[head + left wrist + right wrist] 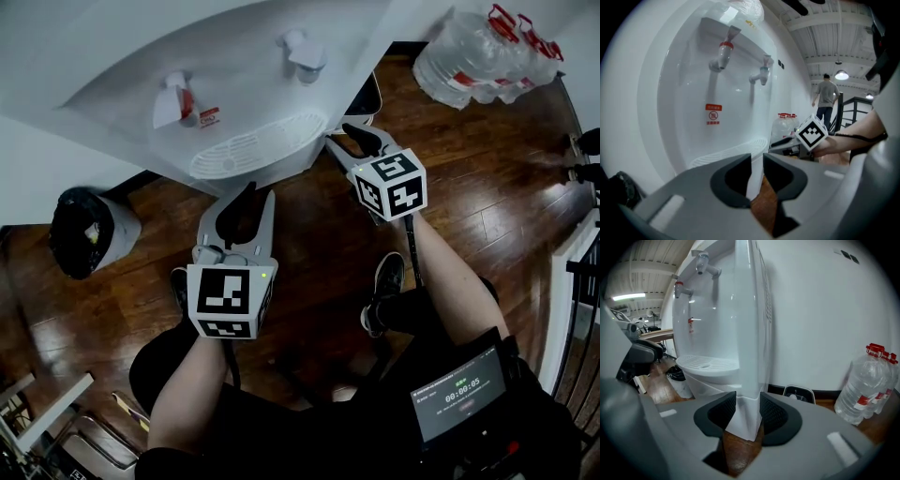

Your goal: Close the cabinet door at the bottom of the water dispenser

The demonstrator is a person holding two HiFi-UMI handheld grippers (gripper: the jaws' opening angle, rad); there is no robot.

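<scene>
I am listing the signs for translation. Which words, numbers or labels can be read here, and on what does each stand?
"00:00:05", on the small screen on the person's front; its other lines are too small to read.
The red label on the water dispenser: a round sign with characters too blurred to read.
The red bottle labels on the water bottles: unreadable.
</scene>
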